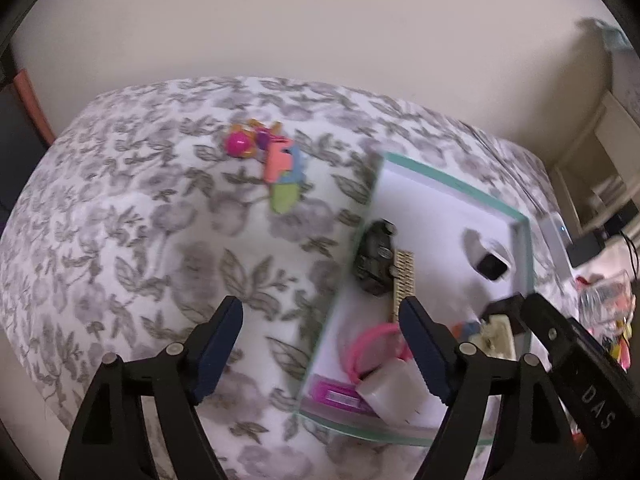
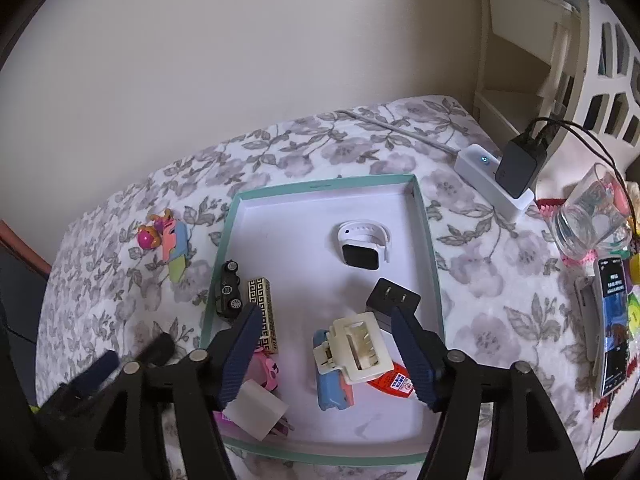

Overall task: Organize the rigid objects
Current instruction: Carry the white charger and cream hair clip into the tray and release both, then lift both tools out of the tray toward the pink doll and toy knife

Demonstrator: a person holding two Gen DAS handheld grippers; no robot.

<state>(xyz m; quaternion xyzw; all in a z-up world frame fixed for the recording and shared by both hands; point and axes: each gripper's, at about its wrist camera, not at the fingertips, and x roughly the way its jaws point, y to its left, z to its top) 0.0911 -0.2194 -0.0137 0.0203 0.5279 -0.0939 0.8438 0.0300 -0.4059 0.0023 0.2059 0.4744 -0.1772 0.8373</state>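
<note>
Left wrist view: the left hand-held gripper (image 1: 322, 338) stands wide with nothing between its dark blue pads, hovering over the edge of a shallow white tray with a teal rim (image 1: 448, 178). The tray lies on a desk under a grey floral cloth (image 1: 132, 216). Its right pad hangs above the tray's near left part, close to a gold patterned bar (image 1: 403, 276) and a dark toy car (image 1: 374, 258). A cluster of pink, orange, blue and green plastic toys (image 1: 276, 164) lies on the cloth, well beyond the pads.

Right wrist view: the right hand-held gripper (image 2: 326, 354) is also wide and empty, above the tray's near half. A cream claw hair clip (image 2: 354, 346) lies between and below its pads, untouched, with a black plug adapter (image 2: 392, 298) just beyond and a white smartwatch (image 2: 362, 246) farther off.
</note>
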